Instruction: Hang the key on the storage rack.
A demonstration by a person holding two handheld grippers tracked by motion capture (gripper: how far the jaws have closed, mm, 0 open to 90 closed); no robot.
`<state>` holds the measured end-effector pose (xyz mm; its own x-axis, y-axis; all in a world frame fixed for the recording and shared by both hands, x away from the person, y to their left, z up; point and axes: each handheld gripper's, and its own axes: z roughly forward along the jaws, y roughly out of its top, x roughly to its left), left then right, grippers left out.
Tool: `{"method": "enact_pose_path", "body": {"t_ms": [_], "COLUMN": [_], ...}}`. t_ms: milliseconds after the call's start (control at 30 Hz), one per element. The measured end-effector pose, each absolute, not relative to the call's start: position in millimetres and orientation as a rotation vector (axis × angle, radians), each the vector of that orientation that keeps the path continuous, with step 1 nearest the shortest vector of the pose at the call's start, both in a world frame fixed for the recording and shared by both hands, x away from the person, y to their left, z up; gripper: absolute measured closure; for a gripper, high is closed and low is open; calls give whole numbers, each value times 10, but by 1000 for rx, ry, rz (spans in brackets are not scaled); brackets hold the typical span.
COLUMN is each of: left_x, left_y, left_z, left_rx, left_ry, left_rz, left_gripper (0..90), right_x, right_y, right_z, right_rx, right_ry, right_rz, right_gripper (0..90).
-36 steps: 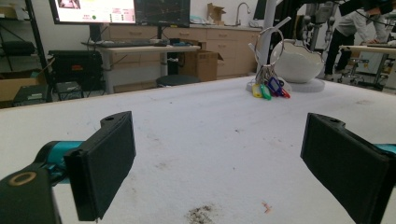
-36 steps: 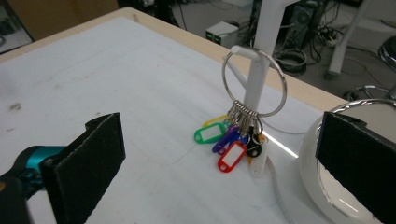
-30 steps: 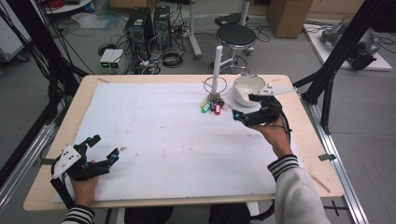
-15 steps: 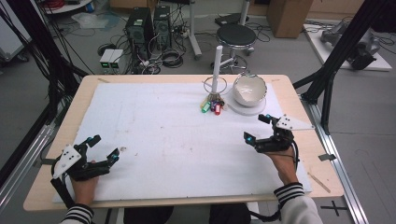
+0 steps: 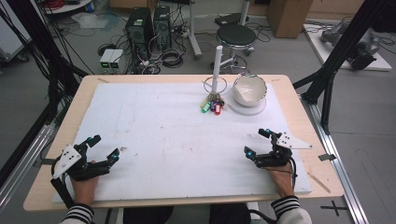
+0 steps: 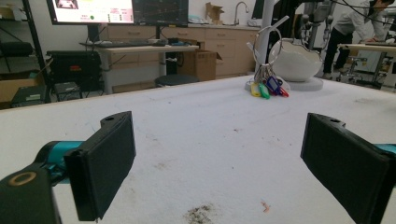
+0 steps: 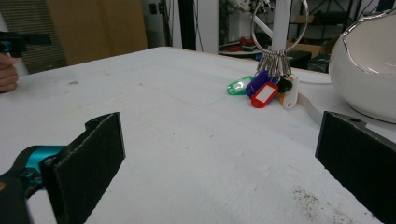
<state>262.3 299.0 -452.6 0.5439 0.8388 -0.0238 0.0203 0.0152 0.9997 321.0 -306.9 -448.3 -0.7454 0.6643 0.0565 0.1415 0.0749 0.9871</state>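
The left gripper point(image 5: 102, 148) rested low over the white mat point(image 5: 163, 135) at the near left corner of the table point(image 5: 299, 107), and its jaws stood wide apart with nothing between them. In the left gripper view the same gripper point(image 6: 219, 158) showed two black pads, one at each side, and between them only the bare mat with a small dark stain point(image 6: 201, 213) just in front.

The right gripper point(image 5: 257, 142) lay over the near right part of the mat, and its jaws were also wide and held nothing. In the right gripper view this gripper point(image 7: 219, 158) looked across the mat toward the far side of the table.

Ahead of the right gripper and a little to its right stood a white bowl point(image 7: 369, 70) on a flat round base point(image 5: 247, 108). Just to the left of the bowl, a white post point(image 5: 216, 70) rose from the mat, and a metal ring point(image 7: 279, 23) hung on it. A bunch of key tags point(image 7: 264, 91) in green, purple, red, black and white hung from this ring and rested on the mat. From the left gripper the tags point(image 6: 267, 88) and the bowl point(image 6: 295, 60) were far ahead and to the right.

Both grippers were well apart from the tags, from the bowl and from each other. Beyond the table were a black stool point(image 5: 236, 35) and computer towers point(image 5: 148, 23) on the floor.
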Motion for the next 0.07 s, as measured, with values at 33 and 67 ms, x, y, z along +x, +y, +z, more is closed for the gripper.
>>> {"method": "enact_pose_path", "body": {"t_ms": [33,67], "left_x": [2623,2621], "left_y": [2987,2985], "left_z": [-4527,-4527], "left_rx": [1423,1422], "left_ry": [798,798], "left_rz": [754,752], "left_gripper": [106,106], "right_x": [3202,3205], "right_y": [-3068,-3070], "right_z": [-4480,-4484], "right_rx": [809,809], "right_ry": [1947,1952], "right_rz": [1719,1718], "right_gripper": [9,9]}}
